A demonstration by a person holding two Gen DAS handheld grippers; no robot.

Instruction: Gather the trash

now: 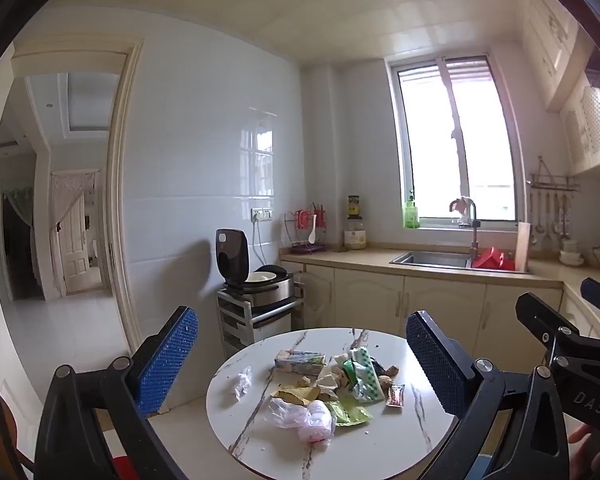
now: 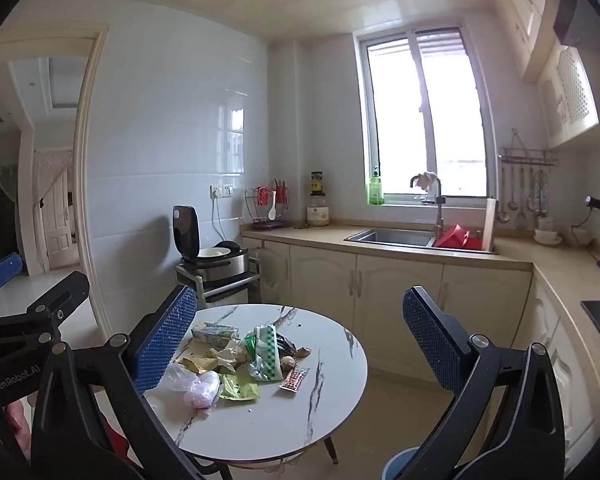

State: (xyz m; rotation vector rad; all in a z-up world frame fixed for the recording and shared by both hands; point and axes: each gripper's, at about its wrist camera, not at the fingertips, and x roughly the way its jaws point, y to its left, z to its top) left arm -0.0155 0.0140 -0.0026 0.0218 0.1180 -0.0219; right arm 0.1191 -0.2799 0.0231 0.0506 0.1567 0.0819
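Both claws are spread wide with nothing in them: left claw (image 1: 302,364), right claw (image 2: 300,340), hovering in front of the round marble table (image 2: 320,420). The trash pile (image 2: 236,360) sits on the table around 10 o'clock from its centre. Further back, sink (image 2: 392,236) at 1 o'clock.

The left gripper (image 1: 302,364) has black angular arms joined by round silver pivot pins, and two flat fingers (image 1: 168,360) faced with blue dimpled pads. The right gripper (image 2: 300,344) is built the same; at its 9 o'clock the left one's black frame carries white "GenRobot.AI" lettering, and "DAS" is embossed on the right one's frame.
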